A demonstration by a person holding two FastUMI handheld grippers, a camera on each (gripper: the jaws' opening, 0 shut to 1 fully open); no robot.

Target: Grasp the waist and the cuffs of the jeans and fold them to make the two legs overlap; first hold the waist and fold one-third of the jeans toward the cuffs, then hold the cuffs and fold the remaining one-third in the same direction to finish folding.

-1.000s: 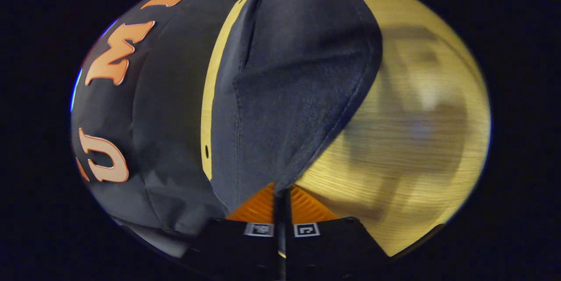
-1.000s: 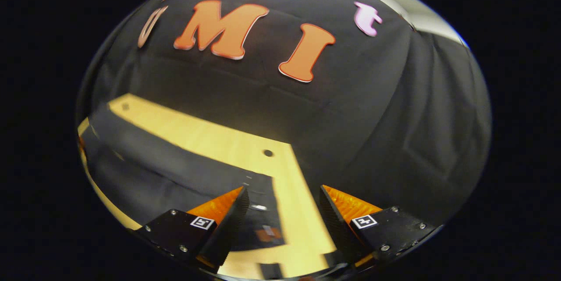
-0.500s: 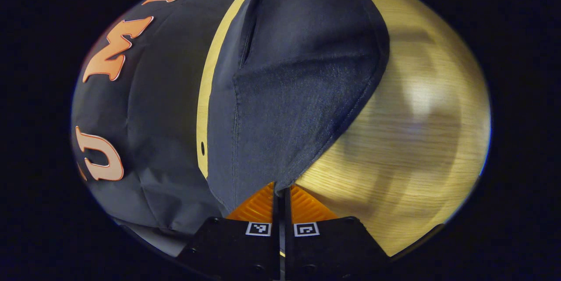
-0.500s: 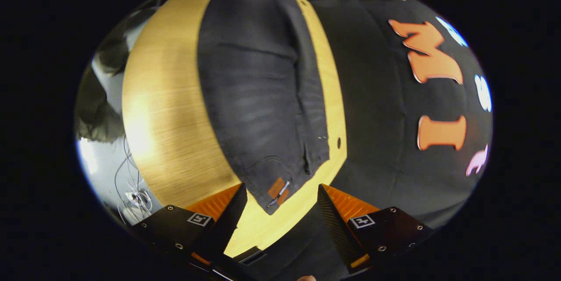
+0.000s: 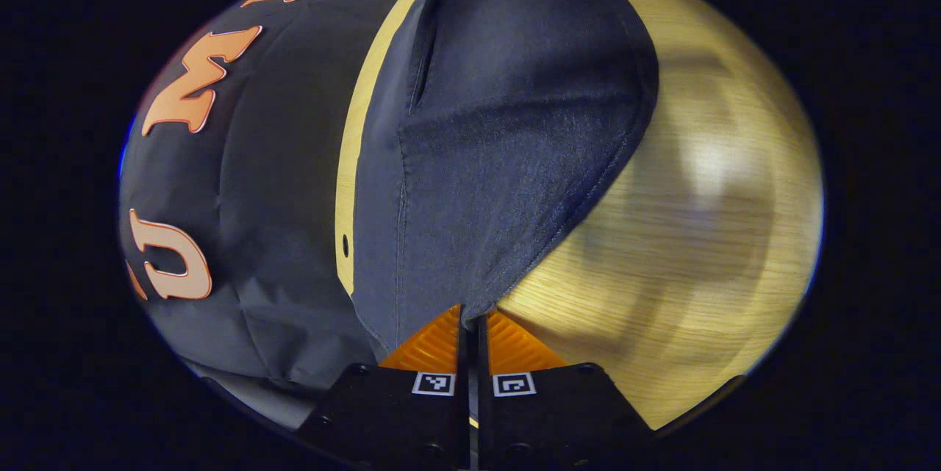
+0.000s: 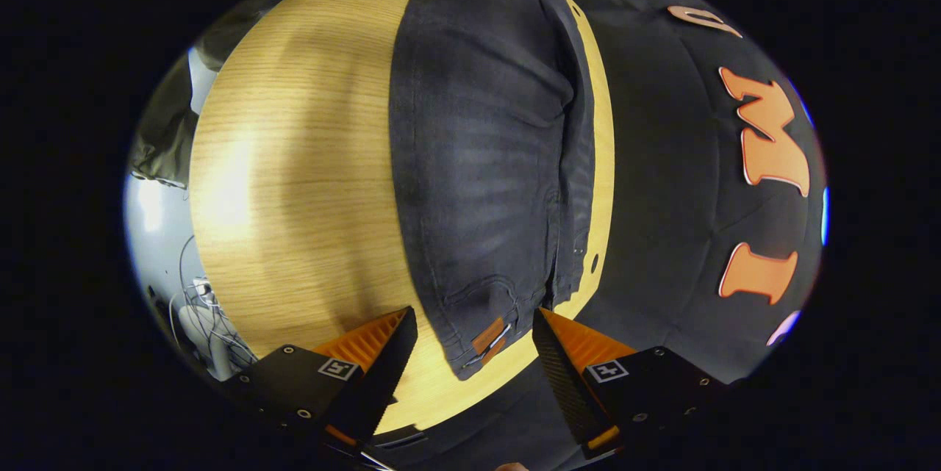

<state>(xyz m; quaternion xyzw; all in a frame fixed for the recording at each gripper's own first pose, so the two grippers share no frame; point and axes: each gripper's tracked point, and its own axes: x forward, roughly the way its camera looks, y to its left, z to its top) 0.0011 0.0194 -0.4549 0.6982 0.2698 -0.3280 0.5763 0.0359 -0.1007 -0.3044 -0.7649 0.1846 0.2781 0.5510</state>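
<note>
In the left gripper view, the left claw point(image 5: 470, 324) is clenched on the cuff end of the dark jeans point(image 5: 500, 133). The cloth lifts up from it and runs away over the wooden tabletop point(image 5: 706, 236).

In the right gripper view, the right claw point(image 6: 474, 342) is released, fingers wide apart. The waist end of the jeans point(image 6: 485, 162) lies flat between them, with a brown patch point(image 6: 489, 336).

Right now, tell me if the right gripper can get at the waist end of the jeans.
Probably yes. The right gripper is open, and the jeans' waist corner with the brown patch lies on the table between its fingers, nothing blocking it.
</note>
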